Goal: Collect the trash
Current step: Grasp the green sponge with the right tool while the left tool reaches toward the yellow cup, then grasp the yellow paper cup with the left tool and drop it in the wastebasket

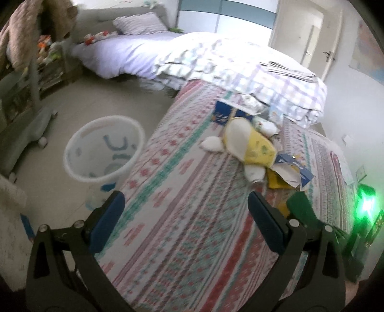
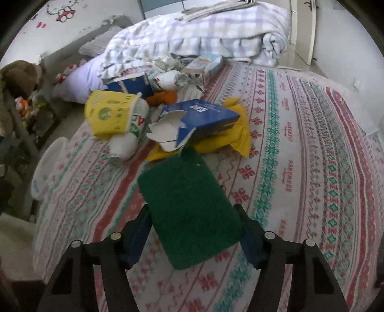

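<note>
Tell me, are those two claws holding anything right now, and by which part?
The right gripper holds a green scouring pad, clamped across its near end by its two side edges. The left gripper is open and holds nothing.

We are in a home bedroom, likely a child's: a bed [image 1: 182, 216] with a patterned sheet, a folded plaid quilt [image 1: 240, 69] and a striped pillow [image 1: 140, 22] fills most of it. We also see Hello Kitty wall stickers [image 2: 63, 12], a teddy bear [image 1: 48, 16], a wardrobe [image 1: 225, 14] and an open door [image 1: 309, 36].
</note>
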Tool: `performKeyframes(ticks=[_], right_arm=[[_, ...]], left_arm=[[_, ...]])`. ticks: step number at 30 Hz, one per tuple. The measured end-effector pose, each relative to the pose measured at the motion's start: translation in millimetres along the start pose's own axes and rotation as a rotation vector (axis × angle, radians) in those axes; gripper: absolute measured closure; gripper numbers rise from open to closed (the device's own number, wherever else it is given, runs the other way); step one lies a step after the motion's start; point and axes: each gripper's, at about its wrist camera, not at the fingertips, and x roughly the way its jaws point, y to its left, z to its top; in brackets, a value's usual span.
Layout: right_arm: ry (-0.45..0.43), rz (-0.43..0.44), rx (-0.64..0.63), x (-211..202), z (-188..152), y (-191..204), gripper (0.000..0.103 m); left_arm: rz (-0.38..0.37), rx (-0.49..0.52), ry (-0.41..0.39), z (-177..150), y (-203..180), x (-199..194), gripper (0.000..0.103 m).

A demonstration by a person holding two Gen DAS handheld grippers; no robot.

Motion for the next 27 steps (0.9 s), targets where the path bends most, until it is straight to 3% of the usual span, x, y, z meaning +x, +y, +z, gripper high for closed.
performKeyframes(ticks=[5,12,18,27], right_arm=[[-0.035,0.065,0.057,-37,-6,-19,0.036],[-0.157,0.058,0.112,-83,3,-48,0.036],[-0.147,-0.002,0.186,-73,3,-81,0.036],[-0.107,-0.013,0.202,-51,4,-88,0.035]], left_arm=[[-0.007,0.071,-0.004,8,-33,19,0.001],[0.003,0.134,-0.018,17,-73,49,0.001],[0.032,0.193,-0.017,20,-105,77,0.001],[0.104,0.211,-0.04,33,-115,103,0.002]])
